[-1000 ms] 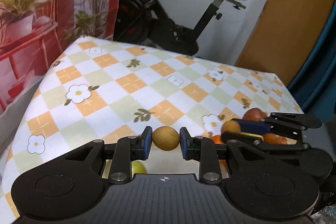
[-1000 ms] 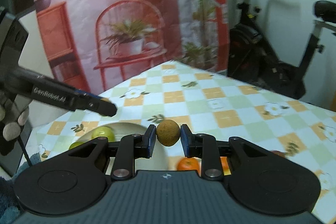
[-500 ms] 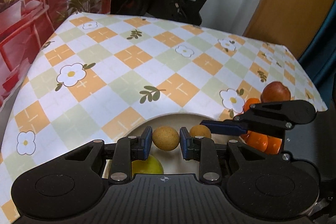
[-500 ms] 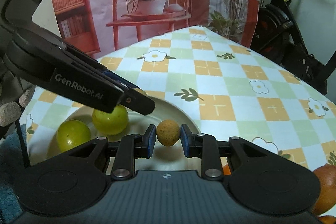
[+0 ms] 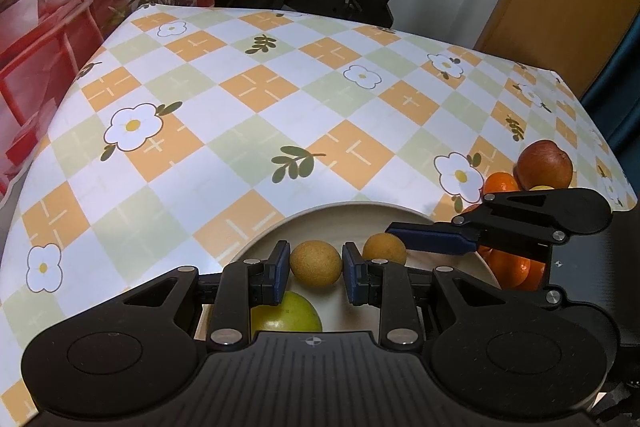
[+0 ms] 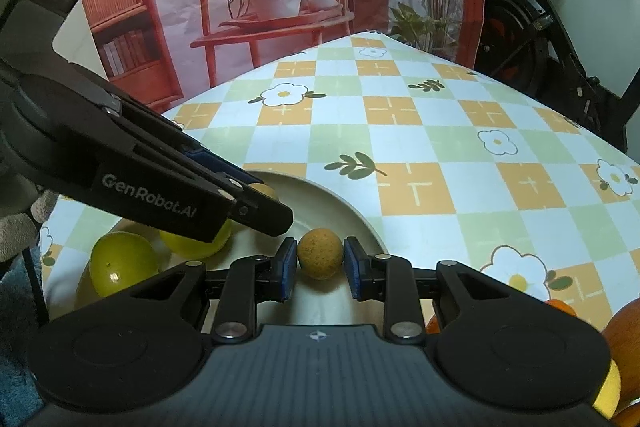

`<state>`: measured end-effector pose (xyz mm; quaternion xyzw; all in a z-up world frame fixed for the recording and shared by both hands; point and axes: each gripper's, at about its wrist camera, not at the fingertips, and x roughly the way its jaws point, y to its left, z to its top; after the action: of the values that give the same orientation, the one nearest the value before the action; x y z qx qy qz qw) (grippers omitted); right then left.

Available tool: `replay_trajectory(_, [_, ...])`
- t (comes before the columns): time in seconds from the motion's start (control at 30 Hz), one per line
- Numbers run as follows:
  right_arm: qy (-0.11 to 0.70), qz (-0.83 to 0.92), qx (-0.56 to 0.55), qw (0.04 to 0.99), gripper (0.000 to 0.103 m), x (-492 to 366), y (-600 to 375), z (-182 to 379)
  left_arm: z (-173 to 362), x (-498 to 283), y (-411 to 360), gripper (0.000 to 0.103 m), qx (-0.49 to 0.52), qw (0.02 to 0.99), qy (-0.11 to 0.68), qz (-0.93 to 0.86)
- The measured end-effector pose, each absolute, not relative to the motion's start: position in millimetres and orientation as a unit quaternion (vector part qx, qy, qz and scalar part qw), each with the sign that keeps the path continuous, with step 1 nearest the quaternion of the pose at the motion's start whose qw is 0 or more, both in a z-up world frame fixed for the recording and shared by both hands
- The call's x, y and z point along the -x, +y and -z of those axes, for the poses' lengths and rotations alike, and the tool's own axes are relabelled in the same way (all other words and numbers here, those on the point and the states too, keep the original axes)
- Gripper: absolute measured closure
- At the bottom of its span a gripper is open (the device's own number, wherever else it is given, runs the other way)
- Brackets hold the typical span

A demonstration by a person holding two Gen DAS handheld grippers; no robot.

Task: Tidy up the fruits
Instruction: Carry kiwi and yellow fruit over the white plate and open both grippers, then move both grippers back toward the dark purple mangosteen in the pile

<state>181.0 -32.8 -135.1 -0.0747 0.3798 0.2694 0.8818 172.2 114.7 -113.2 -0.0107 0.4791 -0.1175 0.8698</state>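
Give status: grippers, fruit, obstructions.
Left gripper shut on small round brown fruit; right gripper shut on its own brown fruit. Both over cream plate holding two green fruits. Grippers crowd each other.

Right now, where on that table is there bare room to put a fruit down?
The checked tablecloth beyond the plate lies bare to its far edge. On the plate, room remains between the two brown fruits and the far rim. It is crowded beside the green fruits and the orange pile.
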Motion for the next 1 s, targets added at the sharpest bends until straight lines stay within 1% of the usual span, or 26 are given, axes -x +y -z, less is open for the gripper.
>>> replay_trajectory(0.23, [0.371,-0.268,0.069,0.886,0.074,-175.5,-36.4,130.7,105.9,-168.0,122.1,0.073,0.042,0.876,0.467,0.112])
replay_trajectory(0.5, [0.324,-0.253,0.046,0.910,0.073,-149.4,-58.3,106.8,84.0,-151.8,110.9,0.073,0.056,0.901,0.415,0.111])
replay_trajectory(0.57, [0.309,-0.244,0.035,0.919,0.073,-142.2,-69.4,97.5,78.6,-148.1,102.7,0.073,0.056,0.906,0.404,0.115])
replay_trajectory(0.67, [0.284,-0.230,0.023,0.931,0.070,-131.0,-93.0,82.6,71.0,-144.9,88.4,0.073,0.058,0.909,0.392,0.131])
replay_trajectory(0.83, [0.260,-0.183,-0.007,0.948,0.070,-119.2,-146.3,59.1,61.2,-138.3,50.8,0.073,0.052,0.910,0.375,0.169])
replay_trajectory(1.0, [0.247,-0.143,-0.021,0.958,0.068,-99.2,-191.9,49.4,66.2,-133.4,11.6,0.073,0.041,0.901,0.379,0.207])
